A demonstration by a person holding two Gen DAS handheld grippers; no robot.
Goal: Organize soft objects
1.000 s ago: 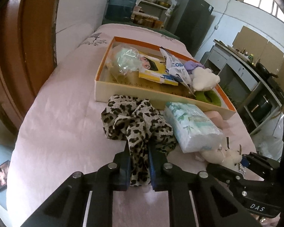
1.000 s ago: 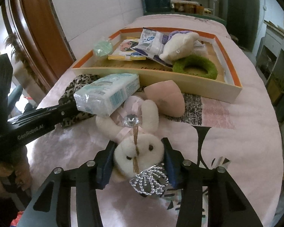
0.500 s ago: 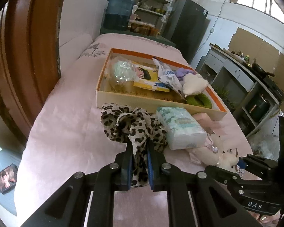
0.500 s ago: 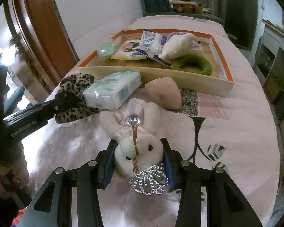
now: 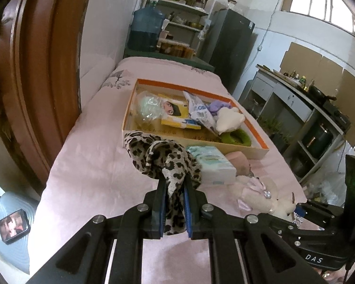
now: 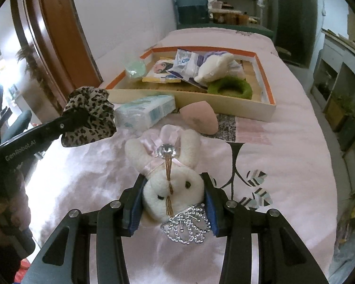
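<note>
Leopard-print scrunchie (image 5: 164, 163) sits pinched between the blue pads of my left claw (image 5: 174, 207) at the bottom centre of the left view, its gathered cloth bunching up beyond the fingertips and a tail hanging down between the jaws. In the right view that same scrunchie shows at the middle left, seemingly lifted off the pink bedspread (image 6: 284, 165), though the angle leaves that unsure. My right claw (image 6: 174, 203) is clamped on the head of a white plush bunny (image 6: 171, 177) at the lower centre of its frame, the ears and pink bow reaching away from the fingertips and a beaded charm (image 6: 189, 224) lying at the claw's base. Further up the frame lie a tissue pack (image 6: 145, 113) and a pink sponge (image 6: 198, 119), both just in front of the orange-rimmed tray (image 6: 201, 105).
</note>
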